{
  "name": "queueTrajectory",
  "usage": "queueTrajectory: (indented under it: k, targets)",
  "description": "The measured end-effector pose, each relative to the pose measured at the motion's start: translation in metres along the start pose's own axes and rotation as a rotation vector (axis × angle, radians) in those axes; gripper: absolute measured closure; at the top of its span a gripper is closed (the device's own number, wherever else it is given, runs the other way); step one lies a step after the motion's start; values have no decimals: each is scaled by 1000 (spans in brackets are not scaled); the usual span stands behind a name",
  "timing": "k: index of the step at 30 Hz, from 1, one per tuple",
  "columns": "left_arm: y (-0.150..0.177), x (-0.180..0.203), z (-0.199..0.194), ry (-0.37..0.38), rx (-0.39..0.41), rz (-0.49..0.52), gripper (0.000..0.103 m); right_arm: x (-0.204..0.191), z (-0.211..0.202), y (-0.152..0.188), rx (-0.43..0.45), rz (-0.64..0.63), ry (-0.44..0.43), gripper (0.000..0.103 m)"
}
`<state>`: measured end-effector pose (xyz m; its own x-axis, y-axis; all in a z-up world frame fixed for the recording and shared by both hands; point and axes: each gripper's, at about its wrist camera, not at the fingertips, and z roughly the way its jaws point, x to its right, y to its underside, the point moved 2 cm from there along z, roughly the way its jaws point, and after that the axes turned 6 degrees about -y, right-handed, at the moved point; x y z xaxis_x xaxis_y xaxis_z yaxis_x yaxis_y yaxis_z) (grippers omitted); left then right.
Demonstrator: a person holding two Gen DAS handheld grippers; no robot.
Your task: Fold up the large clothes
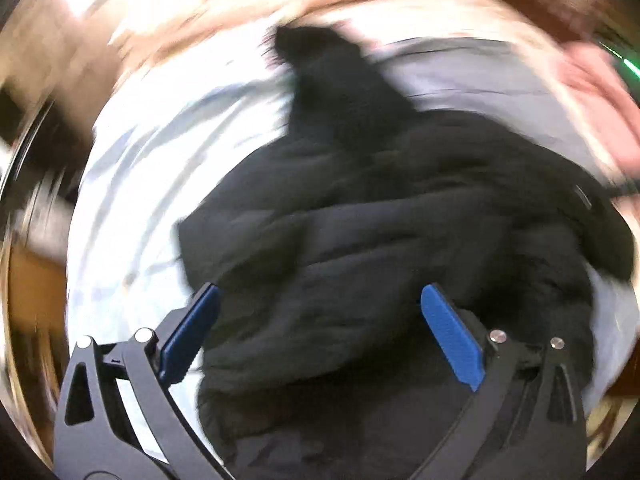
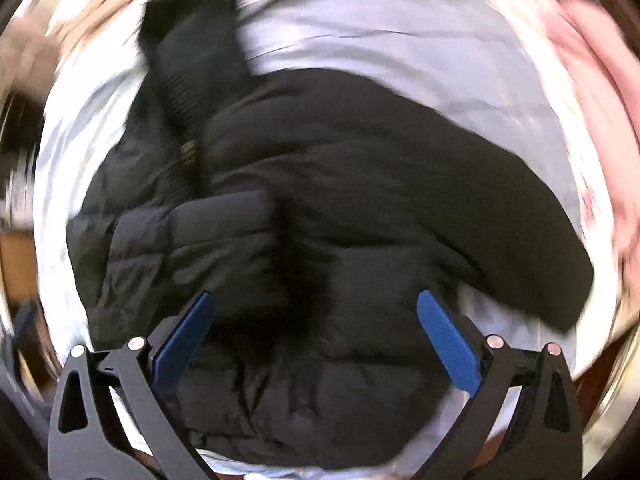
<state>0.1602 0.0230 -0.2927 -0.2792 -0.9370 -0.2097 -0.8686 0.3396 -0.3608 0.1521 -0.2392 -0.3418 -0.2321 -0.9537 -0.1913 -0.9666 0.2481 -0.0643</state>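
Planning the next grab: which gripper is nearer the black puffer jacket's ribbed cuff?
Right, probably. The ribbed cuff looms larger, ahead-left of the right gripper; from the left gripper it looks smaller, farther straight ahead.

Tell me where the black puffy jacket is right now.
The black puffy quilted jacket lies crumpled on the pale blue bedsheet, filling the middle of both wrist views below the open fingers, pink fabric to its right.

the black jacket [image 2: 320, 208] is quilted, puffy cloth with a soft matt face, and a ribbed knit cuff [image 2: 188, 80] at one sleeve. under it the pale blue sheet [image 2: 400, 32] is thin, smooth, creased fabric. the gripper pads [image 1: 450, 334] are blue textured plastic, probably rubbery, on matt black arms with shiny metal pins.
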Motion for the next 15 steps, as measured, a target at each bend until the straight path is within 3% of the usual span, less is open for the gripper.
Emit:
queueTrajectory:
  k: [3,6,7,9,10,13,15]
  targets:
    - [-2,-36,53,-31,-73,-145,2,-47,54,-9,-26,-142,23,1]
    - [8,-41,94,-1,-122,-185,2,-61,116,-11,-54,-215,136,1]
    - [14,-36,119,-8,-145,-174,2,-57,135,-11,-55,-197,133,1]
    - [26,-27,145,-37,-112,-133,2,-47,150,-13,-16,-150,81,1]
    - [30,-23,151,-55,-52,-124,2,-43,153,-14,-7,-142,58,1]
    - [41,-25,160,-31,16,-186,2,-40,154,-11,28,-167,24,1]
    - [49,-21,160,-52,54,-173,2,-36,143,-5,50,-175,-12,1]
